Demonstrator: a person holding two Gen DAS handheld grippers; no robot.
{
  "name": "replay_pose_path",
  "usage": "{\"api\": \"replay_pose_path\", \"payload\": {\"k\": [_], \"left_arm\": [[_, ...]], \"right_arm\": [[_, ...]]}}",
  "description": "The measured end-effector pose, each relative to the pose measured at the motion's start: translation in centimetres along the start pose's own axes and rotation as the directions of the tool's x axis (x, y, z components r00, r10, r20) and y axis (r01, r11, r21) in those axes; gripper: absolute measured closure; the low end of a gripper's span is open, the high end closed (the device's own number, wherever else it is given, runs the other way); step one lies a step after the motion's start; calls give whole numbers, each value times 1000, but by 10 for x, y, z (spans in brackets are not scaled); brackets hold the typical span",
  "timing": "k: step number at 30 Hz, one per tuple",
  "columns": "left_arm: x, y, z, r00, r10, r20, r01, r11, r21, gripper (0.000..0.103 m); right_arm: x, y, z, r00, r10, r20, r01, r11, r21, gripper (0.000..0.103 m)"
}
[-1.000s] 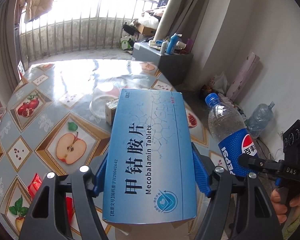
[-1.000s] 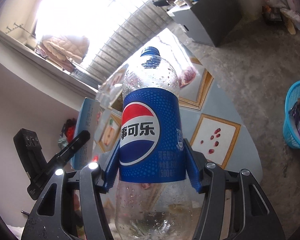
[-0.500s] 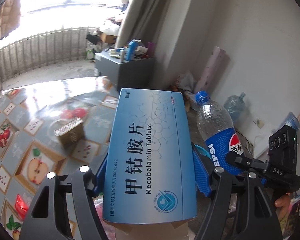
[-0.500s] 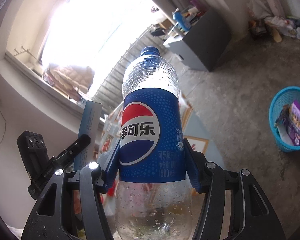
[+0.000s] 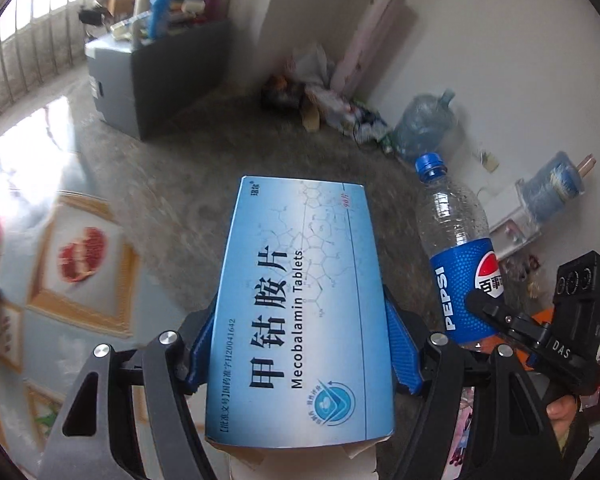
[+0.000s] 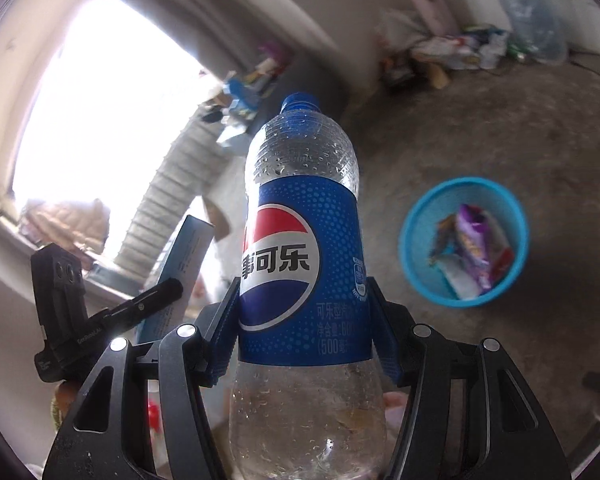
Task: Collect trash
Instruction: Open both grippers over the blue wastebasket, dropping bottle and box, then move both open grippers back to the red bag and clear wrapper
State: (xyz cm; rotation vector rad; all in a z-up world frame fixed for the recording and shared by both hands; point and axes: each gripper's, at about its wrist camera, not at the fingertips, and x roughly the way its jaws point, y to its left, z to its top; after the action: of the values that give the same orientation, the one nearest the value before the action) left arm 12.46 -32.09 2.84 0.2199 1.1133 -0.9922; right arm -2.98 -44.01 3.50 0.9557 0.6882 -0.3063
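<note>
My left gripper (image 5: 300, 344) is shut on a blue Mecobalamin tablet box (image 5: 300, 300), held upright over the table's edge. My right gripper (image 6: 302, 320) is shut on an empty Pepsi bottle (image 6: 300, 248) with a blue cap. The bottle also shows in the left wrist view (image 5: 456, 248), to the right of the box. The box's edge shows in the right wrist view (image 6: 180, 268), left of the bottle. A blue trash basket (image 6: 420, 208) with several wrappers inside stands on the floor, to the right of the bottle and below it.
The fruit-patterned table (image 5: 80, 248) lies at the left. A grey cabinet (image 5: 148, 80) with clutter stands at the back. A pile of rubbish (image 5: 328, 100) and a large water jug (image 5: 424, 124) sit along the wall. Bare concrete floor (image 6: 480, 128) surrounds the basket.
Both grippers have swung right, away from the table toward the floor, each still holding its item. The basket has come closer to the middle of the right wrist view.
</note>
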Motion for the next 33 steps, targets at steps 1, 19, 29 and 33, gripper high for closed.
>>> {"api": "replay_pose_path", "payload": {"k": [1, 19, 29, 33], "left_arm": [[19, -5, 4, 999, -10, -33, 10, 1000, 4, 34], [226, -19, 49, 954, -58, -294, 4, 983, -183, 19], [173, -5, 45, 976, -53, -211, 21, 988, -151, 19], [138, -12, 43, 987, -75, -145, 58, 991, -120, 19]], "right_arm": [[1, -14, 5, 1000, -27, -12, 27, 1000, 14, 48], [109, -147, 72, 932, -288, -221, 311, 947, 80, 35], [78, -117, 46, 940, -319, -122, 328, 943, 62, 35], [67, -97, 39, 935, -347, -72, 350, 937, 18, 35]]}}
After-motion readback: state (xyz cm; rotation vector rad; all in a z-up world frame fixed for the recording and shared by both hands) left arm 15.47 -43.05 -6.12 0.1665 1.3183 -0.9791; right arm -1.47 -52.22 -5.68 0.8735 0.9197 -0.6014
